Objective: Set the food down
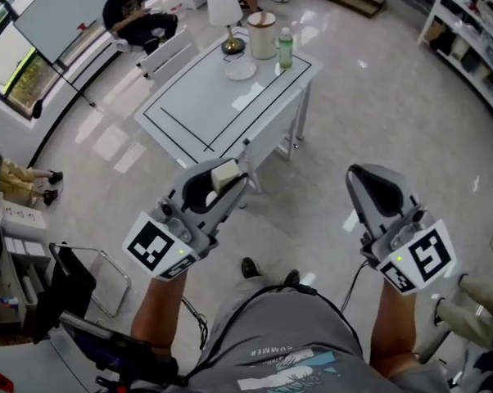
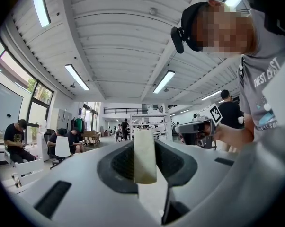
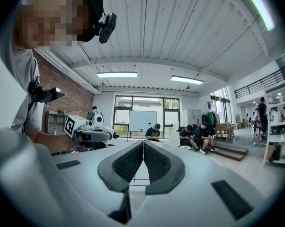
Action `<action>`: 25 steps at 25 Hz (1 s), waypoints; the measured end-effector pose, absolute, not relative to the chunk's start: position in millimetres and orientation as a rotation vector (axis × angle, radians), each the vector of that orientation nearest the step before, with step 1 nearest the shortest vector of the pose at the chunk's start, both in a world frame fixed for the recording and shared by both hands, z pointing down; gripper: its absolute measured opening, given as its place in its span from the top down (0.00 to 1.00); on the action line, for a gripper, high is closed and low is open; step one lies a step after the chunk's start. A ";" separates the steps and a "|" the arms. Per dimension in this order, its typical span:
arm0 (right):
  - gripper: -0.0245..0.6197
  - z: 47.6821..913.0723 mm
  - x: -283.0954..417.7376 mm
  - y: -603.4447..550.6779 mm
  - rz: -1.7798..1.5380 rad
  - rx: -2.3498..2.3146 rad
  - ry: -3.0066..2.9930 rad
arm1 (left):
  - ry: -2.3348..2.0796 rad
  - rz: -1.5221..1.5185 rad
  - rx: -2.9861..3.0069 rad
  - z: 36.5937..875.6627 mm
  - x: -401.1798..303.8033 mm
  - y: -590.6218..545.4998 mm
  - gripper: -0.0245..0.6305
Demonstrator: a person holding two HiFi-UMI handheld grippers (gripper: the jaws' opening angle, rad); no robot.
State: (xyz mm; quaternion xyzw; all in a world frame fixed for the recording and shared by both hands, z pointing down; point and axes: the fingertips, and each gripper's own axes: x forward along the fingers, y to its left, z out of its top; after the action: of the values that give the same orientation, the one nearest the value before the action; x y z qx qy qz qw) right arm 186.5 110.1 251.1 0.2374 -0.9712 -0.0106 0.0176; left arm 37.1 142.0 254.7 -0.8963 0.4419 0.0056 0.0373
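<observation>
Pale food block point(image 2: 144, 156) was clamped upright between the part-open jaws of the left claw point(image 1: 228, 178). Right claw point(image 3: 143, 161) was shut, empty. White table point(image 1: 199, 109) stood well ahead of both claws. Risk: the narrow grip could let the block slip in transit.

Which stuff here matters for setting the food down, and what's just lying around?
In the job: pale food block, left tool gripping it, white table, probably plate.
Lying about: lamp, green bottle, lidded canister, right tool, shut and empty.

Pale food block point(image 1: 224, 173) between the jaws of the left tool point(image 1: 229, 185) — right tool point(image 1: 360, 175) alongside, white table point(image 1: 197, 109) beyond
</observation>
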 end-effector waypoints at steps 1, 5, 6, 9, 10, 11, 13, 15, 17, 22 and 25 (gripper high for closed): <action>0.95 250.7 180.3 108.2 -0.026 0.742 -3.017 | 1.356 0.006 -2.757 254.0 30.5 138.9 0.80; 0.95 244.6 156.8 93.4 -0.043 0.774 -2.993 | 1.337 0.023 -2.755 247.5 5.0 125.0 0.80; 0.95 241.1 151.3 90.8 -0.050 0.784 -2.988 | 1.329 0.031 -2.755 245.1 -1.2 122.6 0.80; 0.95 228.3 133.4 87.3 -0.067 0.802 -2.979 | 1.318 0.055 -2.750 234.7 -23.0 117.2 0.80; 0.95 225.4 128.0 85.5 -0.074 0.808 -2.970 | 1.313 0.071 -2.751 232.4 -29.5 114.9 0.80; 0.95 224.1 122.2 83.1 -0.081 0.816 -2.961 | 1.307 0.087 -2.753 231.6 -36.2 112.5 0.80; 0.95 224.7 109.1 77.3 -0.094 0.833 -2.947 | 1.293 0.110 -2.757 233.6 -50.2 106.7 0.80; 0.95 225.8 96.8 72.1 -0.104 0.844 -2.938 | 1.282 0.126 -2.761 236.7 -62.2 100.3 0.80; 0.95 226.7 87.2 67.6 -0.108 0.844 -2.932 | 1.275 0.137 -2.768 238.7 -70.9 93.1 0.80; 0.95 236.2 81.2 40.7 -0.085 0.832 -2.916 | 1.274 0.148 -2.785 246.0 -75.1 62.8 0.80; 0.95 241.1 86.9 18.3 -0.067 0.809 -2.923 | 1.293 0.136 -2.784 248.2 -67.2 40.5 0.80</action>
State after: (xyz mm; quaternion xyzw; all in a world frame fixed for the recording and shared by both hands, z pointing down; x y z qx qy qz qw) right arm 86.9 18.3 241.1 0.2663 -0.9621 -0.0219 0.0537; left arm -67.2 40.5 248.2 -0.9055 0.4206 0.0444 0.0346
